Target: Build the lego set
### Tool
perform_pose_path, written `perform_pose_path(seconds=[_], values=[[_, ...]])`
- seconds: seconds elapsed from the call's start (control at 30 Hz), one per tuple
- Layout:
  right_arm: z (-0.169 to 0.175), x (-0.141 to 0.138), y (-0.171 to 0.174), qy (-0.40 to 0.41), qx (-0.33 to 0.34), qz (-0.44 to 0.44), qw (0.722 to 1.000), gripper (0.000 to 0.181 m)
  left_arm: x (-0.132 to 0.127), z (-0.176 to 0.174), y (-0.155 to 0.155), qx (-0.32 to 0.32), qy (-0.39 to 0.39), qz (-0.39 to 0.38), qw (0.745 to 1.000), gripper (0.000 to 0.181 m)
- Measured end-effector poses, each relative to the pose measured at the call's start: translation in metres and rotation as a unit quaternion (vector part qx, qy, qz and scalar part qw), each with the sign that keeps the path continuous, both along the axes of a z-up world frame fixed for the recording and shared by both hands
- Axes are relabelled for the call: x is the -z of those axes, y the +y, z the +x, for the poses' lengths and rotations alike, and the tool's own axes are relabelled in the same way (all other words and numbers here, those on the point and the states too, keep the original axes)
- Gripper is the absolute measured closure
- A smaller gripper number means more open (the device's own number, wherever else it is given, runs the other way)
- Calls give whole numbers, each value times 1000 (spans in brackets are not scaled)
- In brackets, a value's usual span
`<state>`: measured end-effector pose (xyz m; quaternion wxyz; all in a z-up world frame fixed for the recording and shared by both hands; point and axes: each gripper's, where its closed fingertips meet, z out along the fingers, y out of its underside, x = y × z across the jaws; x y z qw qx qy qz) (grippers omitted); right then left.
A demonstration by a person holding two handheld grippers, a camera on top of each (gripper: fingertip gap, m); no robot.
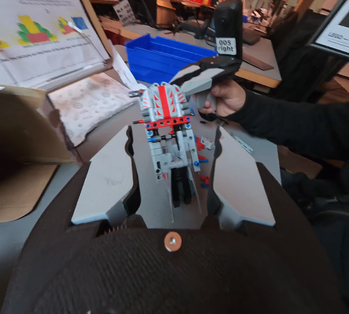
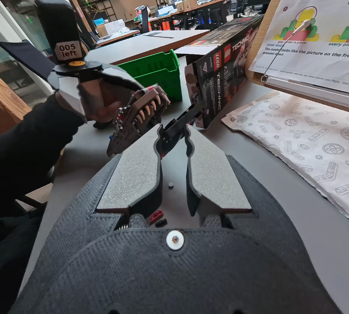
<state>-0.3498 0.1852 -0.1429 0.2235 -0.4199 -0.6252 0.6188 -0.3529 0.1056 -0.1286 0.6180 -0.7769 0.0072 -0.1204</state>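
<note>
A grey, red and black lego model (image 1: 166,135) sits tilted over the grey table (image 1: 105,140), between the fingers of my left gripper (image 1: 173,131). That gripper is open wide and its fingers do not touch the model. My right gripper (image 2: 173,131) is shut on a black part of the model (image 2: 181,121). In the left wrist view its tips (image 1: 175,82) meet the model's far end. The model's toothed side (image 2: 139,114) shows beside the left gripper (image 2: 115,104). Loose red and blue pieces (image 1: 202,146) lie on the table, with a red piece (image 2: 156,214) under my right gripper.
A blue bin (image 1: 160,55) stands behind the model, and a green bin (image 2: 158,72) beside the lego box (image 2: 222,70). A printed paper bag (image 2: 292,135) lies under an instruction board (image 2: 311,31). An open cardboard box (image 1: 18,135) is at the left.
</note>
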Motion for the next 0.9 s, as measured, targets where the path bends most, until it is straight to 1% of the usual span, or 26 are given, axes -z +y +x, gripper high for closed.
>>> perform_pose_path(seconds=[0.03,0.1,0.2,0.3,0.33,0.37,0.4,0.63,0.7,0.77,0.87,0.9], values=[[0,0,0,1,-2,-4,1000,163,-1,-5,-1,-15,5,1,1000,96],[0,-1,-1,3,-2,-4,1000,162,8,-11,0,-33,12,-19,999,92],[2,-4,-5,12,-8,5,1000,162,23,-8,10,-36,11,-50,998,90],[4,-5,-10,18,-12,19,1000,162,34,-2,16,-32,28,-74,996,94],[5,-6,-12,23,-14,24,999,163,34,0,18,-28,32,-74,996,92],[5,-6,-13,28,-15,30,999,163,32,8,17,-3,28,-66,997,107],[6,-8,-14,32,-15,35,999,163,31,13,17,15,23,-59,998,119],[13,-19,-24,62,-41,26,997,160,25,13,11,49,7,-12,999,121],[14,-20,-24,67,-40,34,996,160,24,13,11,48,2,-9,999,121],[14,-19,-23,72,-32,50,996,160,23,14,13,38,16,-16,999,119],[13,-19,-21,79,-13,73,994,162,14,16,15,13,32,-18,999,101],[13,-20,-23,82,-13,75,994,162,11,17,16,6,32,-19,999,93]])
